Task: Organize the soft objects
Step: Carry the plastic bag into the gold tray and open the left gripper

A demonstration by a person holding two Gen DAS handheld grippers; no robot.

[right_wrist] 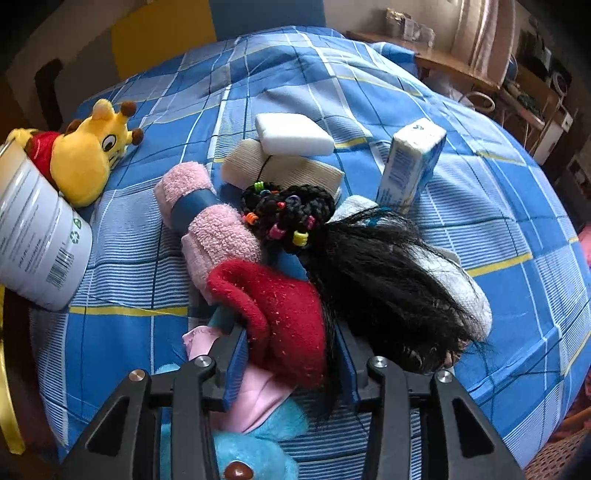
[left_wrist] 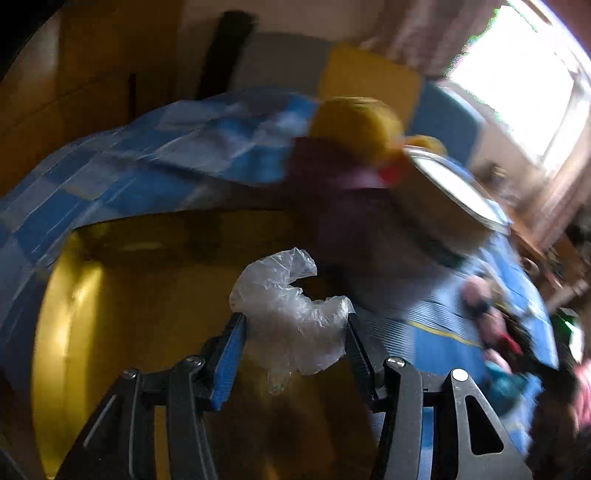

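My left gripper [left_wrist: 295, 332] pinches a crumpled clear plastic bag [left_wrist: 288, 317], hanging over what looks like a yellow bin [left_wrist: 110, 314]; blur hides its rim. My right gripper [right_wrist: 291, 354] clamps the red fleece piece [right_wrist: 280, 314] on the blue checked bedspread [right_wrist: 480, 229]. Only the right view shows the pile clearly.

This is a bedroom in a home. A bed [right_wrist: 388, 110] under a blue checked cover fills most of the right wrist view, strewn with soft toys such as a yellow plush [right_wrist: 92, 155] at the left and fleecy socks [right_wrist: 218, 229] in the middle. At the upper right of that view a cluttered wooden desk [right_wrist: 458, 70] stands by a curtain [right_wrist: 484, 33], and the left wrist view has a bright window [left_wrist: 517, 81] at its upper right.
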